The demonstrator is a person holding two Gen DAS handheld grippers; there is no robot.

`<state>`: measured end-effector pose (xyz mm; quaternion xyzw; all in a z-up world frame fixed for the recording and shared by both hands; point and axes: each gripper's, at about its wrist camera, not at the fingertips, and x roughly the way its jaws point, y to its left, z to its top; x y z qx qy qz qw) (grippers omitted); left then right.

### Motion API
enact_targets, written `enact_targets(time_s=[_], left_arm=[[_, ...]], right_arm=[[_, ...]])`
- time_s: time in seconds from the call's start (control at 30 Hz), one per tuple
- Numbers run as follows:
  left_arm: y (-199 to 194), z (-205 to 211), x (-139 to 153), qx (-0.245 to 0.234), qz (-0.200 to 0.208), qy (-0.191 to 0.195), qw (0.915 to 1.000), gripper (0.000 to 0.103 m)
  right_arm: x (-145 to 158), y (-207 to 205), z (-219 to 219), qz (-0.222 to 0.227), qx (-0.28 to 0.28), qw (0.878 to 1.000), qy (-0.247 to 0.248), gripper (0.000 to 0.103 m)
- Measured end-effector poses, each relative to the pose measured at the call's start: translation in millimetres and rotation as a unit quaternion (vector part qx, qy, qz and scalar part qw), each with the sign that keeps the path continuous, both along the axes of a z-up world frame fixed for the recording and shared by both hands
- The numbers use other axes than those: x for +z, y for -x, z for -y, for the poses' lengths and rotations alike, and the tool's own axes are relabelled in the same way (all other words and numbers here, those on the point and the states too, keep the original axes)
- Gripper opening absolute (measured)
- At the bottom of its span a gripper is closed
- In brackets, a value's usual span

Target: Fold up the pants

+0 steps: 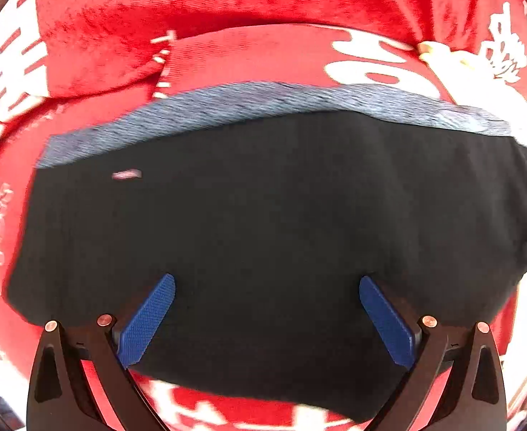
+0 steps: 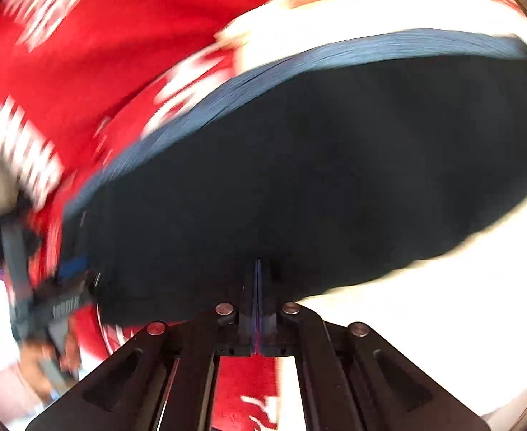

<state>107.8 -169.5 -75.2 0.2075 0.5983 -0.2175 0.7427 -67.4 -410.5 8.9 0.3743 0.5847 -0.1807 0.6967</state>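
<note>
the pants [image 1: 263, 222] fill the middle of the left wrist view as a dark, flat slab, with a grey-blue waistband [image 1: 249, 104] running along their upper edge. they lie on a red cloth [image 1: 191, 3] with white lettering that covers the rest of the frame. a small pale tag [image 1: 127, 174] shows on the pants at the upper left.

the left claw [image 1: 267, 319] sits at the bottom of that view, released, its two blue pads [image 1: 148, 319] spread wide over the near edge of the pants with nothing between them.

in the right wrist view, which is blurred, the pants [image 2: 317, 179] take up the centre and right, the waistband [image 2: 299, 61] arcing across the top. the right claw [image 2: 259, 280] at bottom centre is clenched, its pads pressed together against the near edge of the pants; whether cloth is pinched between them i cannot tell. at the lower left of this view the left claw [image 2: 69, 273] appears as a dark blur beside the pants' edge, with a hand [image 2: 37, 366] below it.
</note>
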Motion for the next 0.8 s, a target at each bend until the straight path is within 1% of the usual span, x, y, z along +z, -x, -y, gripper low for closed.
enact_targets(time_s=[0.03, 0.07, 0.1, 0.13, 0.2, 0.27, 0.3, 0.33, 0.37, 0.4, 0.43, 0.47, 0.5, 0.53, 0.57, 0.63, 0.67, 0.7, 0.73, 0.8], left_arm=[[-5, 0, 5, 0.002, 0.004, -0.001, 1.0000, 0.103], [-12, 1, 14, 0.006, 0.005, 0.016, 0.9998, 0.103], [-20, 6, 21, 0.012, 0.007, 0.031, 0.9994, 0.103], [-27, 11, 24, 0.015, 0.011, 0.038, 0.9991, 0.103], [-43, 28, 26, 0.021, 0.029, 0.046, 0.9983, 0.103], [-59, 40, 15, 0.030, 0.044, 0.036, 0.9979, 0.103], [-67, 44, 5, 0.039, 0.050, 0.022, 0.9978, 0.103], [-76, 45, -7, 0.051, 0.050, 0.007, 0.9974, 0.103], [-83, 43, -12, 0.061, 0.046, 0.009, 0.9970, 0.103], [-90, 39, -17, 0.077, 0.046, 0.016, 0.9958, 0.103], [-97, 34, -20, 0.091, 0.055, 0.011, 0.9943, 0.103], [-104, 30, -21, 0.097, 0.063, 0.006, 0.9933, 0.103], [-109, 25, -23, 0.102, 0.065, 0.010, 0.9927, 0.103], [-112, 22, -24, 0.103, 0.063, 0.013, 0.9926, 0.103], [-114, 21, -24, 0.102, 0.063, 0.013, 0.9927, 0.103], [-115, 17, -20, 0.098, 0.067, -0.002, 0.9929, 0.103], [-115, 17, -17, 0.097, 0.068, -0.009, 0.9929, 0.103], [-114, 16, -14, 0.096, 0.068, -0.017, 0.9929, 0.103], [-110, 15, -9, 0.093, 0.066, -0.019, 0.9933, 0.103], [-101, 14, 2, 0.085, 0.061, -0.010, 0.9944, 0.103]], right_arm=[[6, 2, 11, 0.007, -0.028, 1.000, -0.007, 0.006], [10, -3, 18, 0.025, -0.035, 0.999, -0.019, 0.009], [10, -12, 19, 0.036, -0.030, 0.999, -0.027, 0.016], [9, -28, 20, 0.045, -0.010, 0.999, -0.029, 0.020], [3, -57, 14, 0.051, 0.027, 0.998, -0.034, 0.022], [-13, -89, 5, 0.055, 0.072, 0.995, -0.044, 0.022], [-17, -104, 1, 0.062, 0.079, 0.994, -0.045, 0.022], [-28, -117, -3, 0.056, 0.092, 0.993, -0.045, 0.022], [-35, -124, -6, 0.051, 0.099, 0.993, -0.045, 0.022], [-42, -127, -6, 0.049, 0.102, 0.993, -0.039, 0.022], [-43, -128, -1, 0.071, 0.096, 0.992, -0.036, 0.021], [-42, -129, 4, 0.079, 0.092, 0.992, -0.029, 0.018], [-41, -127, 7, 0.077, 0.091, 0.993, -0.023, 0.018], [-42, -127, 13, 0.075, 0.085, 0.993, -0.018, 0.018], [-44, -126, 18, 0.078, 0.075, 0.994, -0.025, 0.017], [-44, -125, 27, 0.074, 0.061, 0.995, -0.031, 0.017], [-42, -126, 27, 0.069, 0.056, 0.996, -0.023, 0.017], [-37, -122, 29, 0.059, 0.055, 0.997, -0.010, 0.022], [-31, -118, 28, 0.051, 0.056, 0.997, -0.002, 0.022], [-23, -108, 27, 0.046, 0.053, 0.998, 0.002, 0.022]])
